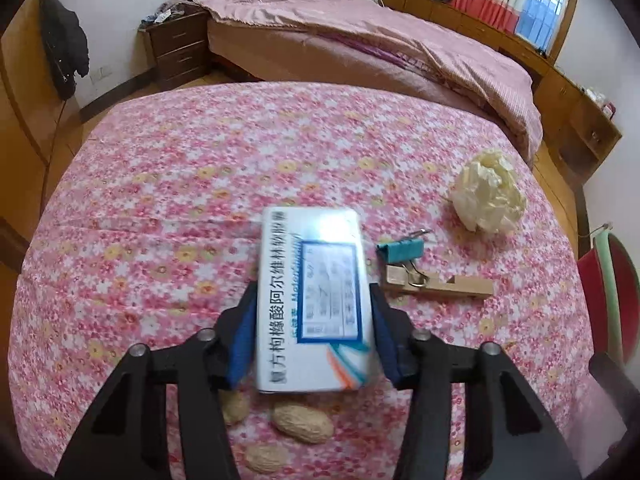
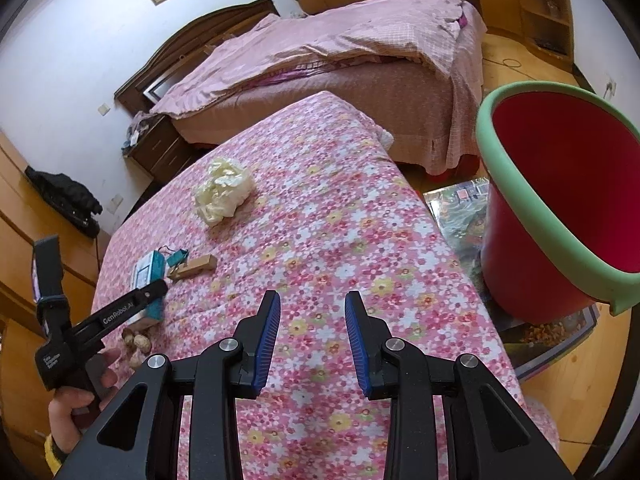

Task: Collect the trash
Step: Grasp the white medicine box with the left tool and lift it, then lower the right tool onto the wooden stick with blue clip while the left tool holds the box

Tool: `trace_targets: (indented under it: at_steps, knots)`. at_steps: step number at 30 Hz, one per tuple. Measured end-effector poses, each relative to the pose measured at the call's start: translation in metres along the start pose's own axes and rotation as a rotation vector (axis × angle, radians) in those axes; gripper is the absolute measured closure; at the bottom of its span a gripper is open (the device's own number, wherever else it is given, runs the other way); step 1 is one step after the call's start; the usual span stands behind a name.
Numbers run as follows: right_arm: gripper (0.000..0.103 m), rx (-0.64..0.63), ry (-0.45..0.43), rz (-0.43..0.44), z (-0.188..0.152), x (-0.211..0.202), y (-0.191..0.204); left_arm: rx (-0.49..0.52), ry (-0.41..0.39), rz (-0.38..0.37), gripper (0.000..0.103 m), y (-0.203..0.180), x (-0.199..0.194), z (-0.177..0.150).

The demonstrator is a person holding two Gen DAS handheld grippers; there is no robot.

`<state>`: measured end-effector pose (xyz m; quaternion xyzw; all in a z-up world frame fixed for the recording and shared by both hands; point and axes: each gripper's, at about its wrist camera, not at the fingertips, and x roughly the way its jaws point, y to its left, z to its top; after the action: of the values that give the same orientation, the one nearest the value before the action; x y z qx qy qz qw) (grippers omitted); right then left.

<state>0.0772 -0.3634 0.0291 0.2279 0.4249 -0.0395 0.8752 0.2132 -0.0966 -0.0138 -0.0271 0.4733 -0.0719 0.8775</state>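
The left claw [image 1: 314, 312] held a white medicine box [image 1: 312, 300] between its blue pads, peanut shells [image 1: 302, 424] just beneath it. The right claw [image 2: 312, 340] stood partly open and empty, with the red bin [image 2: 560, 208] to its right beside the worktop [image 2: 340, 208].

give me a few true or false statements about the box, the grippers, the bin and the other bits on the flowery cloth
1. The left gripper has the medicine box between its fingers. True.
2. The right gripper holds the crumpled paper ball. False: it is open with nothing between its fingers, and the ball lies on the cloth.
3. The red bin stands on the flowery cloth. False: it stands beside the table, off the cloth.
4. Peanuts lie on the cloth near the box. True.
5. A binder clip lies beside a wooden block. True.
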Motion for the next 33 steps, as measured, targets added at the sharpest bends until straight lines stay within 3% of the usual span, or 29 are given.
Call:
trace_targets:
  at_steps: [3,5,9,11,13,19,23,33]
  knots:
    - [0.067,-0.021,0.0,-0.01,0.001,0.003,0.008,-0.052,-0.012,-0.083,0.053,0.013,-0.007,0.002]
    - [0.057,-0.034,0.001,-0.008,0.002,0.005,0.015,-0.049,-0.037,-0.073,0.053,0.019,-0.015,0.004]
    - [0.053,-0.063,0.004,0.006,0.004,0.012,0.032,-0.058,-0.074,-0.078,0.053,0.034,-0.032,0.007]
    - [0.04,-0.087,0.01,0.011,0.005,0.019,0.046,-0.064,-0.096,-0.066,0.053,0.044,-0.039,0.01]
    - [0.036,-0.109,0.014,0.018,0.004,0.026,0.058,-0.072,-0.11,-0.048,0.053,0.058,-0.044,0.014]
    - [0.035,-0.172,0.037,0.03,0.0,0.052,0.099,-0.092,-0.131,-0.021,0.053,0.085,-0.047,0.014]
    - [0.026,-0.162,0.038,0.03,0.0,0.071,0.118,-0.079,-0.135,-0.019,0.053,0.098,-0.044,0.012]
    - [0.024,-0.273,0.032,-0.127,-0.006,0.115,0.162,-0.115,-0.151,-0.077,0.053,0.12,-0.033,0.011]
